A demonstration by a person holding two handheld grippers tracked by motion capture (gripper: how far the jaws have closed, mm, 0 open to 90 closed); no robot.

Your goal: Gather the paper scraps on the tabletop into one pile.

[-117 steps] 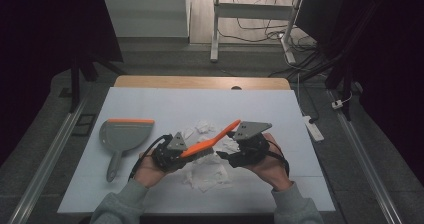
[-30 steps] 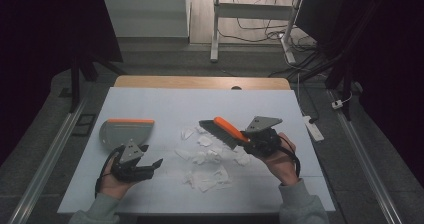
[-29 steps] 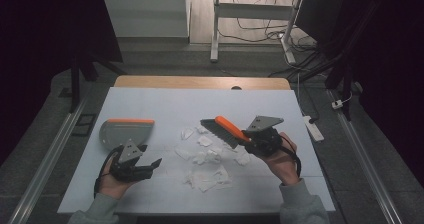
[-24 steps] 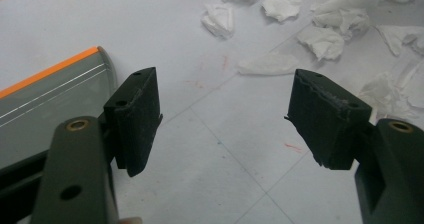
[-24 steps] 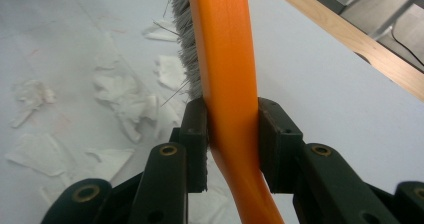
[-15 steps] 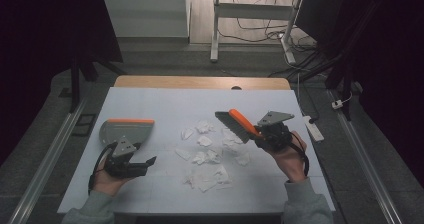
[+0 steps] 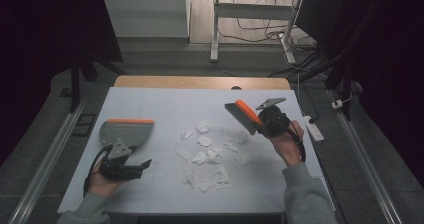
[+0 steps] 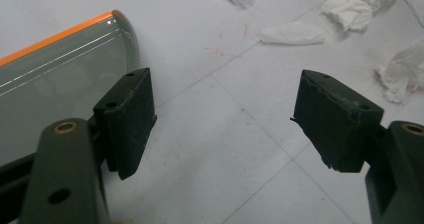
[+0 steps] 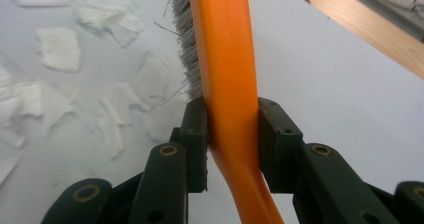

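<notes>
My right gripper (image 7: 261, 125) (image 9: 231, 139) is shut on the orange handle of a hand brush (image 7: 243, 115) (image 9: 220, 49), held above the table's right side with grey bristles facing left and down. Several torn white paper scraps (image 7: 207, 154) (image 9: 60, 49) (image 8: 350, 11) lie scattered in the middle of the table. A grey dustpan with an orange lip (image 7: 125, 130) (image 8: 55, 79) rests flat on the left. Just in front of the dustpan's near edge, my left gripper (image 7: 140, 167) (image 8: 225, 124) stands open with nothing between its jaws; one jaw sits beside the pan's corner.
The white table top (image 7: 165, 104) has a wooden strip (image 7: 200, 82) along its far edge. A white remote-like object (image 7: 312, 129) lies at the right edge. Beyond the table stand desk legs and cables on the floor (image 7: 260, 29).
The right gripper has lifted the brush up and to the right, away from the scraps. The left gripper let go of the brush and moved left, down beside the dustpan, now open.
</notes>
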